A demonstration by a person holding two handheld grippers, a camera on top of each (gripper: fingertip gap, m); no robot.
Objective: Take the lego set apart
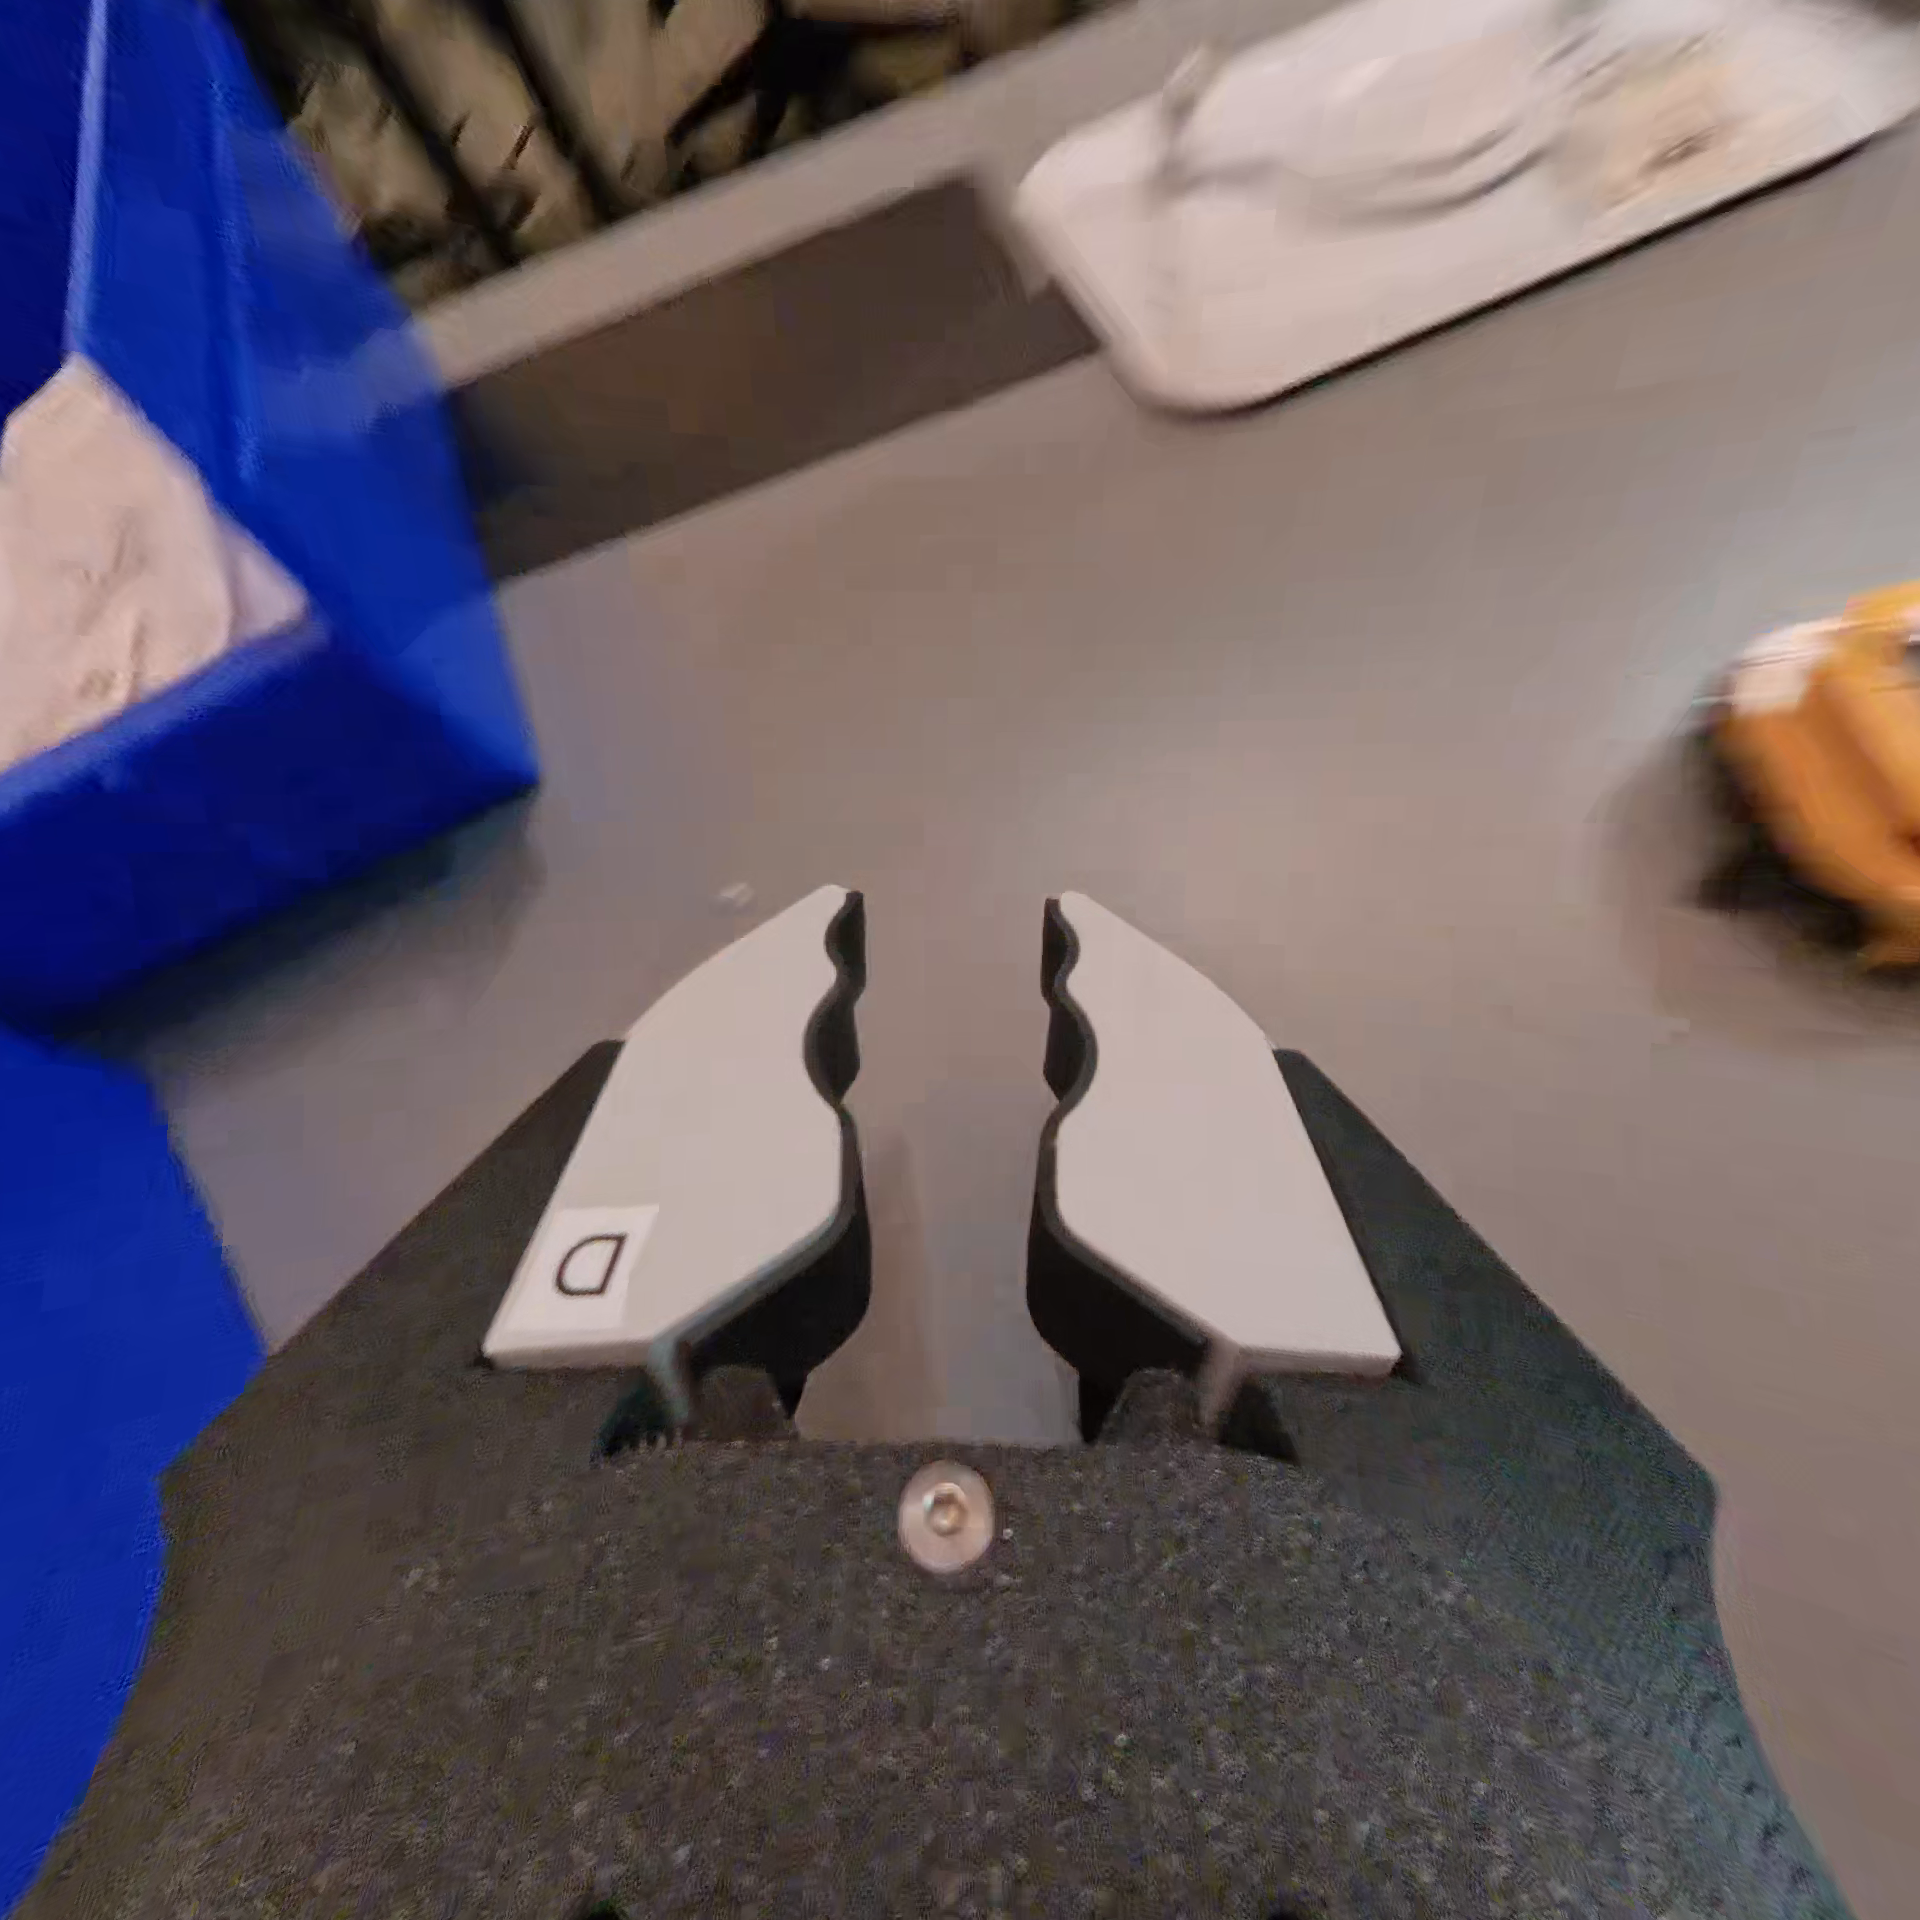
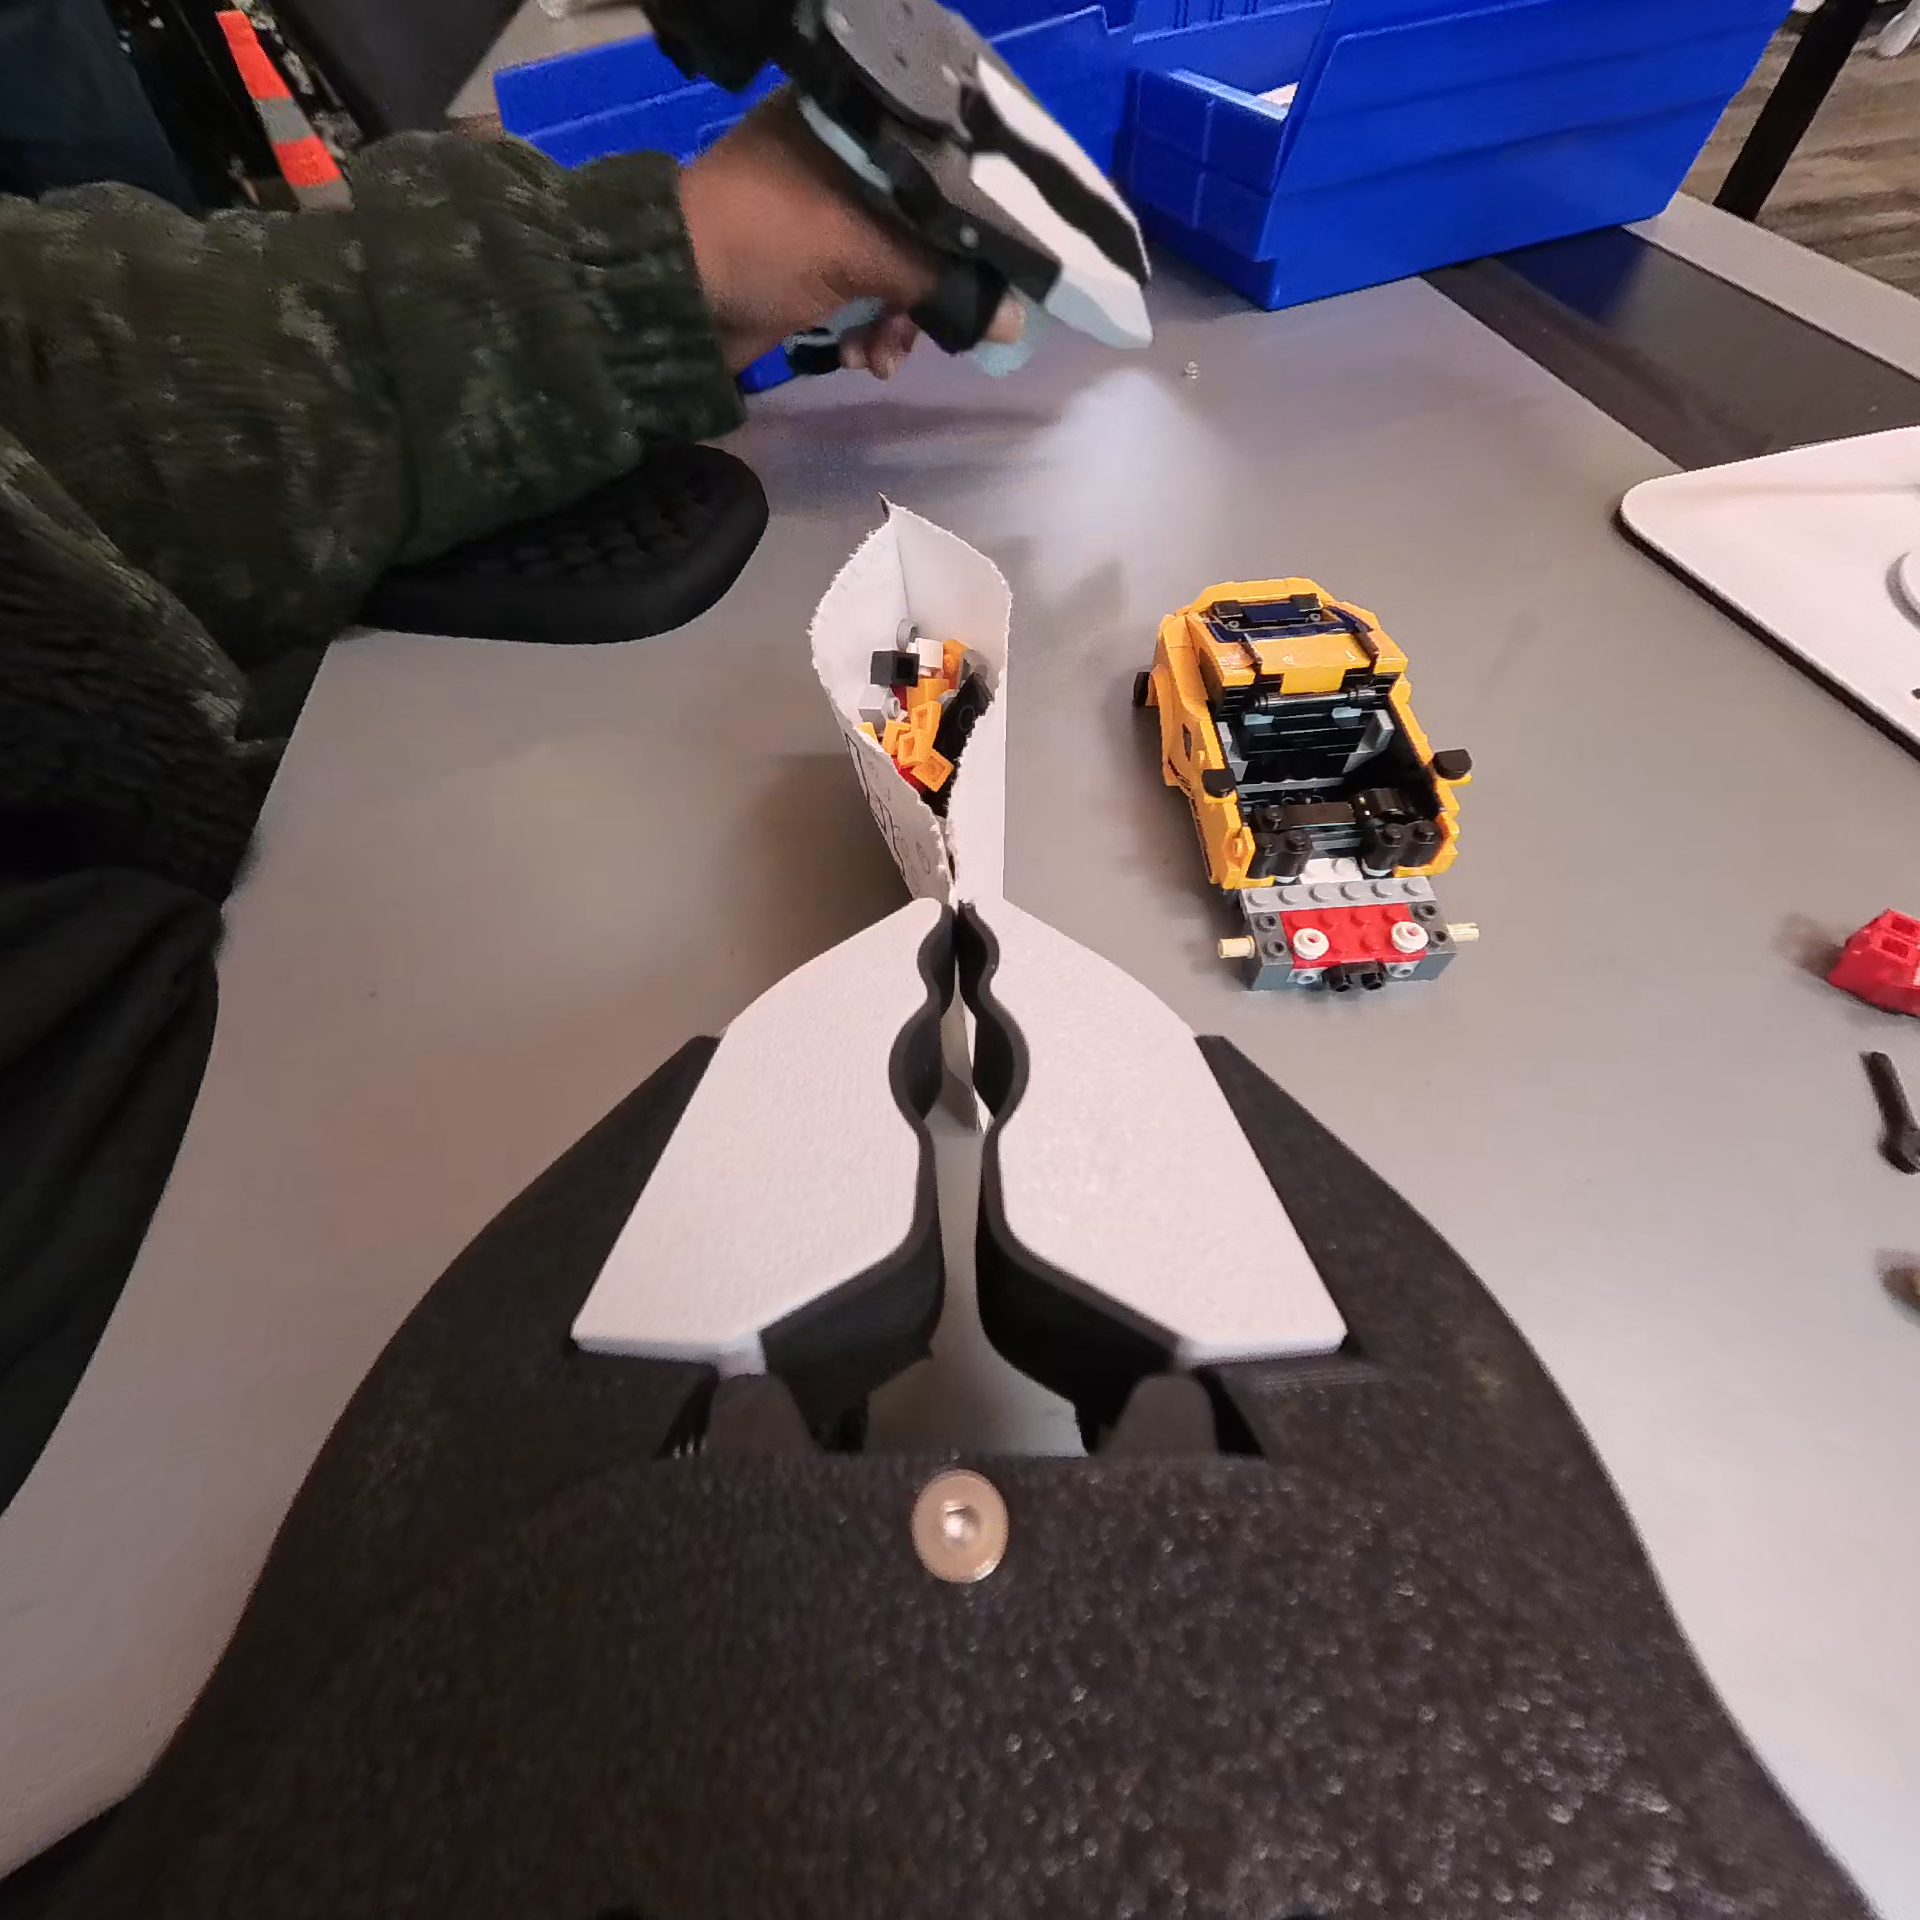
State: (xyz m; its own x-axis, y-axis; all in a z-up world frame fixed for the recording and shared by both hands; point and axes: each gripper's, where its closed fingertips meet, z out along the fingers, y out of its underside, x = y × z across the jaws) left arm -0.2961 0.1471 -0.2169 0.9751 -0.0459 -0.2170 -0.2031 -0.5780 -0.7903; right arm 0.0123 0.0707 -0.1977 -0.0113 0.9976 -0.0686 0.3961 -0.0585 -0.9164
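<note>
Right tool (image 2: 956, 920) pinches the white bag (image 2: 914, 665) edge, likely keeping its mouth up for loose bricks, half-stripped yellow lego car (image 2: 1304, 769) sits on the surface (image 2: 520, 831) at the bag's 3 o'clock, left tool (image 1: 953, 914) spread, empty.

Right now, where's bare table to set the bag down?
Free: grey table left of the paper bag, toward the sleeve; also the strip between bag and yellow car. Crowded: right edge, with red piece, black part and white board.
</note>
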